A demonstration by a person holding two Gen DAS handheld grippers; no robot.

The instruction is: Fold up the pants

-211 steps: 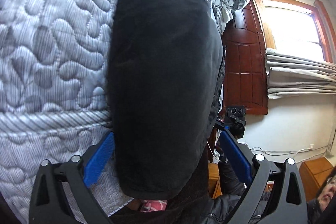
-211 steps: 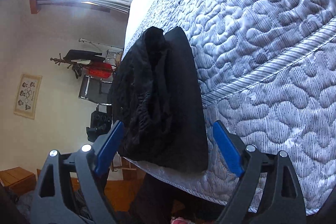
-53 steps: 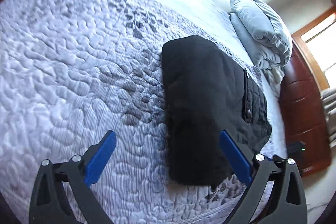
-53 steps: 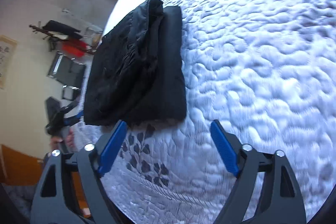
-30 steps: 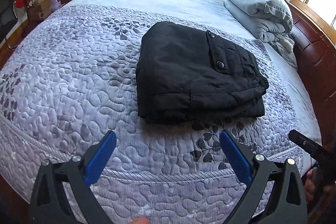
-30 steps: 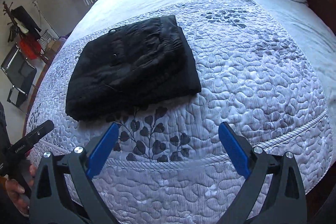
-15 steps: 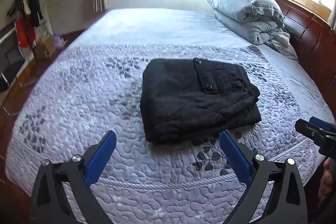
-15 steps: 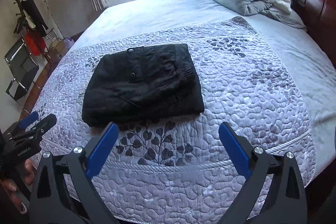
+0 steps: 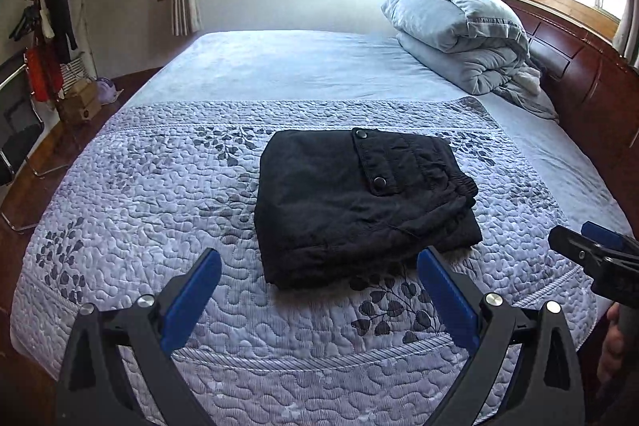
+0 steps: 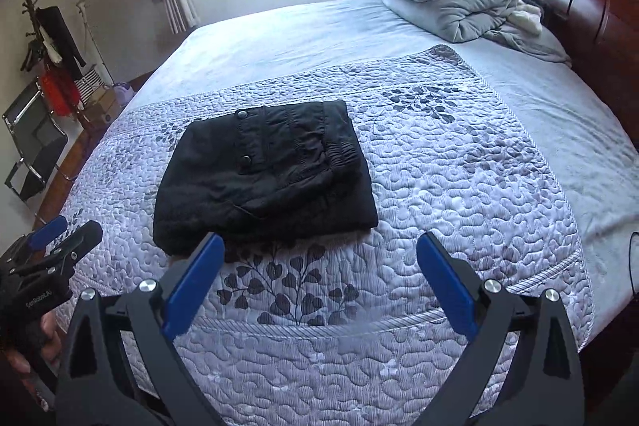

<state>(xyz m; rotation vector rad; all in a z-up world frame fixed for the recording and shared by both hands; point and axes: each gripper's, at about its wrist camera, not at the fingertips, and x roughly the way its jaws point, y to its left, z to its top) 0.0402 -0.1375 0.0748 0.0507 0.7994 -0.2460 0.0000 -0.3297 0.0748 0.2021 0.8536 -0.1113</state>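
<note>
Folded black pants (image 9: 361,204) lie on the quilted bed (image 9: 159,210); the left gripper (image 9: 317,296) and right gripper (image 10: 317,278) hover nearby, both spread wide, empty.

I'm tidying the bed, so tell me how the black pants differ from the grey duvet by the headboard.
The pants are black, folded into a flat, compact rectangle on the quilted cover. The duvet is pale grey, much bulkier, loosely rolled into a tall puffy heap near the headboard. Both lie on the bed, touched by neither gripper.
</note>
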